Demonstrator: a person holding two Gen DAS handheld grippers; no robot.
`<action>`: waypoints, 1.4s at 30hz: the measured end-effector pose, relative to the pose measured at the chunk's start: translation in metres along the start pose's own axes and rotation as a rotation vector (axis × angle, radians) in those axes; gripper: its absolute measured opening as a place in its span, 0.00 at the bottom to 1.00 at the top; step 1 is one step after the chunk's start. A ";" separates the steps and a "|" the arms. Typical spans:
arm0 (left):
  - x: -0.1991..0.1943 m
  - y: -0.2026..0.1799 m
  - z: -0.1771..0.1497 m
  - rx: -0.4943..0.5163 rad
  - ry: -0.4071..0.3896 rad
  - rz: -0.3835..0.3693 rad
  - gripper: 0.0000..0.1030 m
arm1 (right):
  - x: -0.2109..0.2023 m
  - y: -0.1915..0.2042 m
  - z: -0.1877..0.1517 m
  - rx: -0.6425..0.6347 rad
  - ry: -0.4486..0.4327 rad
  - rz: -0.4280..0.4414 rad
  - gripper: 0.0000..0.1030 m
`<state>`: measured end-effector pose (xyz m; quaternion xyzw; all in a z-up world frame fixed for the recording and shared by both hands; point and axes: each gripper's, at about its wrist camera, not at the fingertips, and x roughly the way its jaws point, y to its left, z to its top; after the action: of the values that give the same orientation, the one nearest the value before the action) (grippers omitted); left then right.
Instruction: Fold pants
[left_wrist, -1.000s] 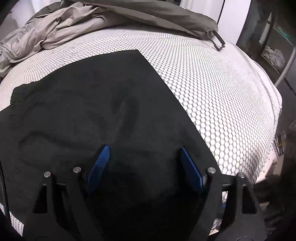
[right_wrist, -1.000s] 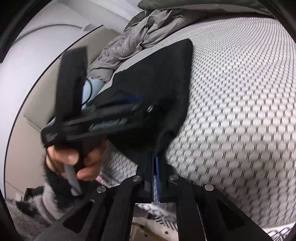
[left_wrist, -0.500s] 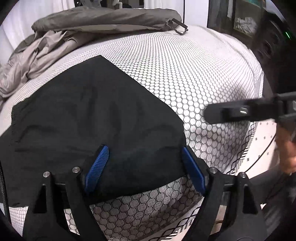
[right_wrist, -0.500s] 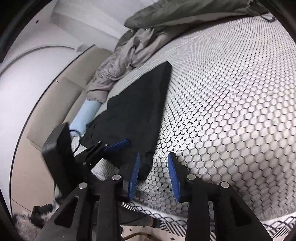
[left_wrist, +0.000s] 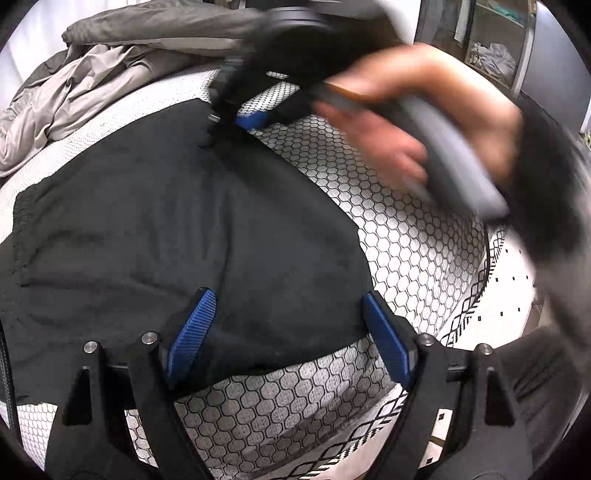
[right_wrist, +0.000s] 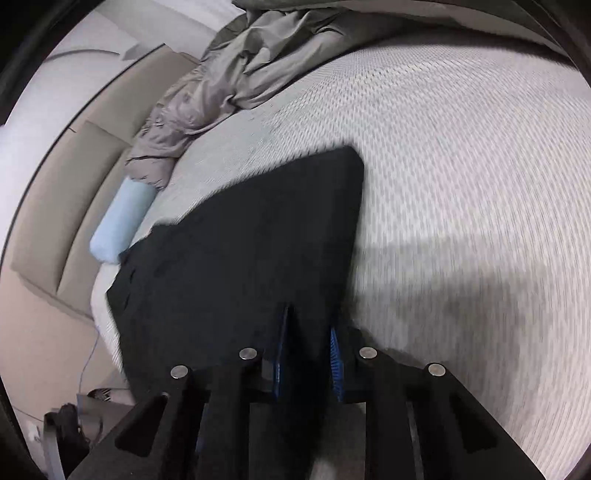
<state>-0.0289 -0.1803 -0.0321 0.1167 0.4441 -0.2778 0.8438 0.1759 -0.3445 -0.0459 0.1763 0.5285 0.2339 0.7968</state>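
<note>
Left tool (left_wrist: 286, 332) is pitched steeply down over the near edge of the folded black pants (left_wrist: 177, 229), blue pads spread wide. The fabric lies between them, but neither pad presses it, so I read that tool as released and gripping nothing.

The pants lie flat on the bed's honeycomb-print mattress (left_wrist: 406, 236), near its front edge. Their waistband sits at the left of the left wrist view and a squared corner points toward the far side.

The right hand (left_wrist: 402, 122) crosses the top right of the left wrist view, blurred, wrapped around the grey handle of its tool, with a dark sleeve (left_wrist: 550, 177) behind it. That right tool (left_wrist: 236, 118) reaches down at the far corner of the pants; one blue pad shows there, at the cloth's edge.

From the right wrist view, the right tool (right_wrist: 306, 354) angles down over the right-hand edge of the pants with a narrow gap between its pads. The jaws have just been closing, and black cloth sits in the gap. The frame is smeared, so I cannot tell whether the pads actually pinch it.

A grey crumpled duvet (right_wrist: 236, 74) is bunched at the far end of the bed. A pale blue bolster (right_wrist: 122, 218) lies beside the padded beige headboard (right_wrist: 74, 177), just past the pants.
</note>
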 end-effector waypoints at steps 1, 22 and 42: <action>-0.001 0.001 0.000 0.003 0.001 -0.010 0.77 | 0.009 -0.003 0.019 0.009 0.009 -0.010 0.19; -0.108 0.175 -0.025 -0.389 -0.229 0.089 0.78 | -0.024 -0.001 -0.051 0.078 -0.050 0.018 0.11; -0.017 0.161 -0.002 -0.080 -0.029 0.099 0.74 | -0.006 0.101 -0.104 -0.314 -0.053 -0.211 0.28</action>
<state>0.0541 -0.0413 -0.0271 0.1005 0.4362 -0.2192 0.8669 0.0584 -0.2608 -0.0271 -0.0004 0.4801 0.2239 0.8482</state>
